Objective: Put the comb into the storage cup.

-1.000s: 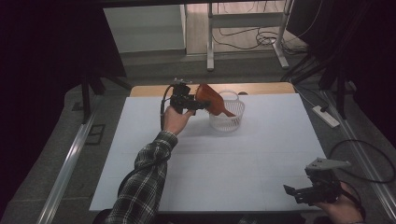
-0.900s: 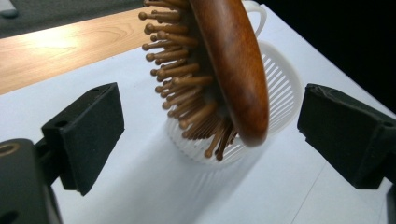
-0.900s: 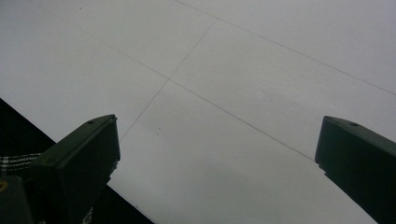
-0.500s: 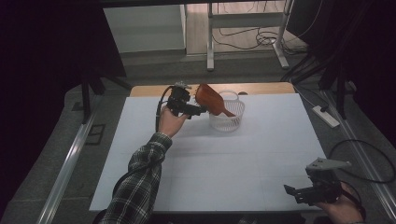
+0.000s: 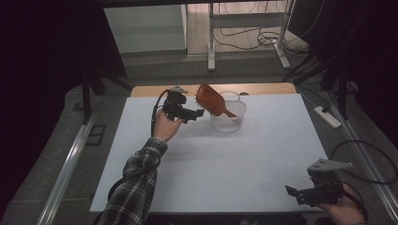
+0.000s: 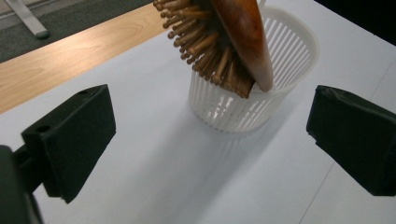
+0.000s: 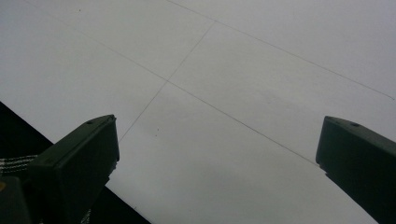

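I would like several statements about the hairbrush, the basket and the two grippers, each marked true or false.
1. The wooden hairbrush stands tilted in the white basket, its bristle head sticking out over the rim. True.
2. The left gripper is clamped on the hairbrush. False: its jaws stand apart with nothing between them, having just been opening, and the brush is clear of them.
3. The basket lies tipped on its side. False: it stands upright on the white table.
4. The right gripper is open above the table near its front edge. True.
5. The right gripper holds a comb. False: nothing is between its jaws.
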A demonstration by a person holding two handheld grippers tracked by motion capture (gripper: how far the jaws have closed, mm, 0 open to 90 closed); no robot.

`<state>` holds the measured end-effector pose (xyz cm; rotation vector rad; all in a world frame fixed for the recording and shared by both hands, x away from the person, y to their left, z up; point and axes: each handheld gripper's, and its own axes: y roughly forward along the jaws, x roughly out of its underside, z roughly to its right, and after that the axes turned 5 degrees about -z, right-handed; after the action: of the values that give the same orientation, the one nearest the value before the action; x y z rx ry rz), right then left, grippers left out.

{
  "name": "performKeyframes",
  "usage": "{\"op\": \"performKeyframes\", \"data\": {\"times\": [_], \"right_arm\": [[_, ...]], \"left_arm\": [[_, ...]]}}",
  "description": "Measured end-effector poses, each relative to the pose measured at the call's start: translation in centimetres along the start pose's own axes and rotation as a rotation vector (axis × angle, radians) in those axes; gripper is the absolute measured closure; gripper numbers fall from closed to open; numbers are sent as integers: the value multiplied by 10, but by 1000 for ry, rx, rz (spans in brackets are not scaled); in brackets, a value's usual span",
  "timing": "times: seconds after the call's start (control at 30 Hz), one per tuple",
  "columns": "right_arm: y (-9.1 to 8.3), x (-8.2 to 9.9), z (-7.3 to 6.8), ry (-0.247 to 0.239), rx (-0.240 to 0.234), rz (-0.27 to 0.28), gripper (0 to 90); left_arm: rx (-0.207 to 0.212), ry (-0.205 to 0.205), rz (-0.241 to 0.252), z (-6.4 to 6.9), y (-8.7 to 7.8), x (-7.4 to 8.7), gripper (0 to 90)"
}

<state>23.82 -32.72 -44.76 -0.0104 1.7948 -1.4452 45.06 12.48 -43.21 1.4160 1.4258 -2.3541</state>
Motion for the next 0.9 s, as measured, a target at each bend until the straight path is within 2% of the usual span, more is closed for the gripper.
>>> {"op": "performKeyframes", "data": {"times": [0.9], "right_arm": [[0, 0, -1, 0, 10, -4, 0]], "left_arm": [[28, -22, 24, -2, -14, 35, 6]]}}
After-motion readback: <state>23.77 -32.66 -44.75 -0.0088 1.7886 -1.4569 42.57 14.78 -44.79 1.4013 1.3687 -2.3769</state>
